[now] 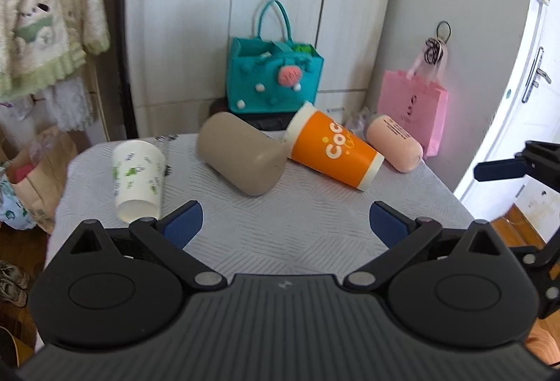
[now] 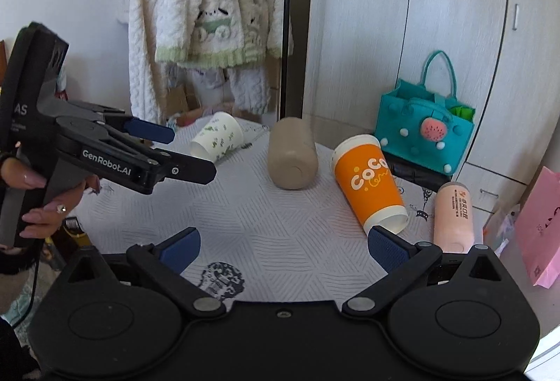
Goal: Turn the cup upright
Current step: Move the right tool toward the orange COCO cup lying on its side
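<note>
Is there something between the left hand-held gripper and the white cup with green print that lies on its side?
Nothing visible. The left hand-held gripper is open above bare tablecloth, and the white cup lies just beyond its left finger, apart from the beige cup.

Four cups are seen lying on their sides on the grey patterned table [image 1: 315,223]: a white paper cup with green print [image 1: 138,180] near the left edge, a taupe plastic tumbler [image 1: 241,155] mid-table, an orange-and-white "CoCo" cup [image 1: 332,148] touching it, and a peach tumbler [image 1: 395,143] at the far right corner.
</note>
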`<state>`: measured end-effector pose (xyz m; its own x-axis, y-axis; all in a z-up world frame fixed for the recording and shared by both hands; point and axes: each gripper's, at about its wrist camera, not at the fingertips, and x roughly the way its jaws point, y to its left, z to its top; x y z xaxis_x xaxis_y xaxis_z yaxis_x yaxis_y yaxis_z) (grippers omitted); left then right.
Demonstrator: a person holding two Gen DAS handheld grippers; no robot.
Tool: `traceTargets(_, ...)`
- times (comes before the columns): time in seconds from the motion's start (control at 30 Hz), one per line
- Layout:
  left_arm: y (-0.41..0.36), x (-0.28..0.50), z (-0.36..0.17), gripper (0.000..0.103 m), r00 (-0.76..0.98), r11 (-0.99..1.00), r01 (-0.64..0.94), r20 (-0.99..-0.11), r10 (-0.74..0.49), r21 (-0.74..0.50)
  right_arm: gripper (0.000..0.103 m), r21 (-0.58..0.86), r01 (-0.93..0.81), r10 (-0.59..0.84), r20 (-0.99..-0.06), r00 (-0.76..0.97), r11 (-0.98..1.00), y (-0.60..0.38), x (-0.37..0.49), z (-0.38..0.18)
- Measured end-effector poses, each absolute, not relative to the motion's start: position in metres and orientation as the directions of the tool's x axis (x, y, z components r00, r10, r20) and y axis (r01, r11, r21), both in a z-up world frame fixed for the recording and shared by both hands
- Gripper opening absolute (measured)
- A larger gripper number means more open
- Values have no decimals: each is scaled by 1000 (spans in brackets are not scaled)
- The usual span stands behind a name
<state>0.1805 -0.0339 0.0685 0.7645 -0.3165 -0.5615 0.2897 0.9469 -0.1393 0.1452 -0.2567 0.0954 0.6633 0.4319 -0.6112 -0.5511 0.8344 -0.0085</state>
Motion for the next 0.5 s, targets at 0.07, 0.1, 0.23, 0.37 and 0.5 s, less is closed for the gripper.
traceTargets(0.07, -37, 189, 67, 103, 759, 948, 284, -570, -314, -145, 103, -16, -561, 428, -629, 649, 828, -258, 156, 94)
traceTargets(0.1, -39, 192, 65, 103, 760, 950, 277, -572, -307, -143, 103, -22, -565, 425, -636, 644, 825, -258, 162, 93)
traceTargets(0.23, -40, 208, 56, 103, 746, 951, 256, -591, -307, -170, 103, -38, -586, 423, -656, 626, 809, -259, 184, 87)
traceTargets(0.37, -40, 223, 45, 103, 725, 949, 235, -612, -316, -212, 103, -55, -604, 418, -672, 612, 795, -258, 206, 78)
traceTargets(0.5, -44, 243, 31, 103, 698, 941, 211, -634, -334, -264, 103, -62, -613, 414, -685, 600, 787, -258, 229, 68)
